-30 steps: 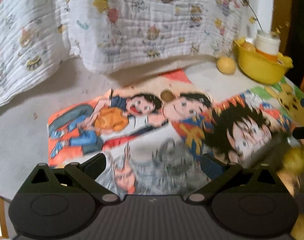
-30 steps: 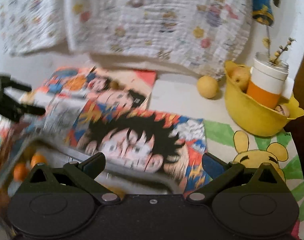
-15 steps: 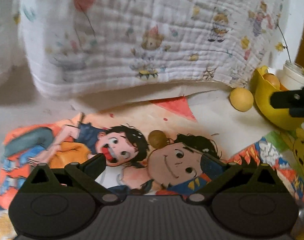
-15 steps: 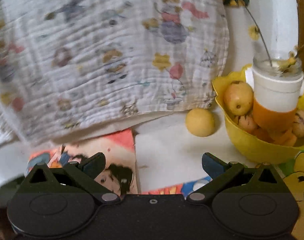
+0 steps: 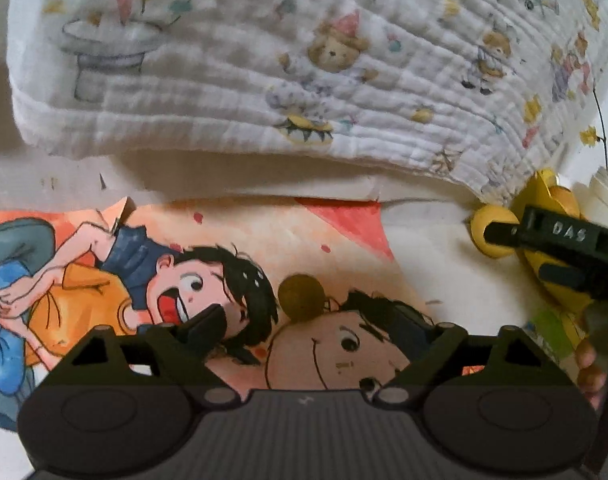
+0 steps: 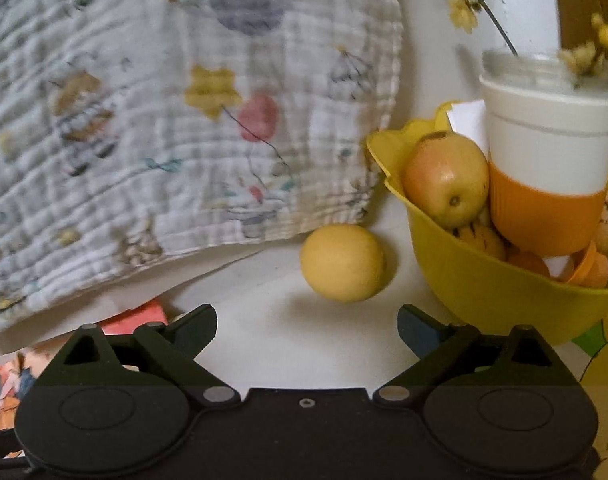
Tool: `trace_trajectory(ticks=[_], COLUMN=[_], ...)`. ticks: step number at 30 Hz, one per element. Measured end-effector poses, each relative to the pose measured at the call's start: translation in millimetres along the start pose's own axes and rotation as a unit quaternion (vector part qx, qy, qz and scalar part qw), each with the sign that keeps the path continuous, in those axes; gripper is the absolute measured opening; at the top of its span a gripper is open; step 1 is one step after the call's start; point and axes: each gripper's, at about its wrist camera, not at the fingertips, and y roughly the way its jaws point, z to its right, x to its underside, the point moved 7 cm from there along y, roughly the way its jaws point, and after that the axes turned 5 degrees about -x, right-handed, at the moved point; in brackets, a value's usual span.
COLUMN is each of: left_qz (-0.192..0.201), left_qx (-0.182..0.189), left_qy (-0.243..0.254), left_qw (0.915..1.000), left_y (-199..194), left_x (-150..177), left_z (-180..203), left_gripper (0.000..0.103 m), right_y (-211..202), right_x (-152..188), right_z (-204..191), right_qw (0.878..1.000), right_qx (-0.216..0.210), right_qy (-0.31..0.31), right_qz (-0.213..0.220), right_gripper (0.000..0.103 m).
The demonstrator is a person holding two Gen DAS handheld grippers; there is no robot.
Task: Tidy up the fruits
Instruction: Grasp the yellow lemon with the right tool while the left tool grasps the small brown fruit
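A small brown round fruit (image 5: 302,298) lies on the cartoon-printed mat (image 5: 104,280). It sits just ahead of my left gripper (image 5: 304,326), between the lines of its two fingertips. The jaws are closing and the pads do not touch it. A yellow round fruit (image 6: 343,262) rests on the white surface beside a yellow bowl (image 6: 483,292). My right gripper (image 6: 307,326) is a little short of it, its jaws closing with nothing between them. The left wrist view shows the right gripper's fingers (image 5: 551,236) reaching in front of that yellow fruit (image 5: 485,220).
The bowl holds an apple (image 6: 445,178), other fruit and a white and orange cup (image 6: 543,160) with dried twigs. A white printed blanket (image 5: 304,80) hangs over the back of the surface, close behind both fruits. A hand (image 5: 587,364) shows at the right edge.
Both grippers moved forward and lower. The brown fruit now sits close between the left fingertips. The right view swung from the mat to the yellow fruit and bowl. Both pairs of jaws narrowed a little.
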Motion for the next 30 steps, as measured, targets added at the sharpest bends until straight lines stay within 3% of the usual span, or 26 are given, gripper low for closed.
trace_trajectory(ticks=[4,9,12,15,21,26,30], left_qz=[0.005,0.016,0.015,0.014,0.015,0.020,0.023], left_qx=[-0.016,-0.025,-0.014,-0.004,0.019,0.028,0.034], left_qy=[0.007,0.012,-0.001,-0.016,-0.024,-0.026,-0.029], left_qw=[0.9998,0.9995,0.9998,0.9998,0.9994,0.9991,0.9987], left_y=[7,11,14,16,24,29,33], left_x=[-4,-5,-7,-9,-8,-8,-7], left_z=[4,8,9,10,16,18,18], left_gripper=[0.079,0.058,0.044,0.037,0.029,0.029,0.029], right_y=[13,31,41,52,67,80,88], right_x=[2,1,1,4,7,5,-1], right_z=[6,11,15,19,18,15,11], right_qw=[1.000,0.999,0.998,0.998,0.995,0.993,0.991], right_qx=[0.016,0.038,0.048,0.056,0.065,0.084,0.097], right_qy=[0.015,0.023,0.032,0.035,0.059,0.069,0.072], right_qz=[0.017,0.027,0.024,0.021,0.037,0.053,0.059], right_gripper=[0.093,0.091,0.090,0.089,0.089,0.086,0.067])
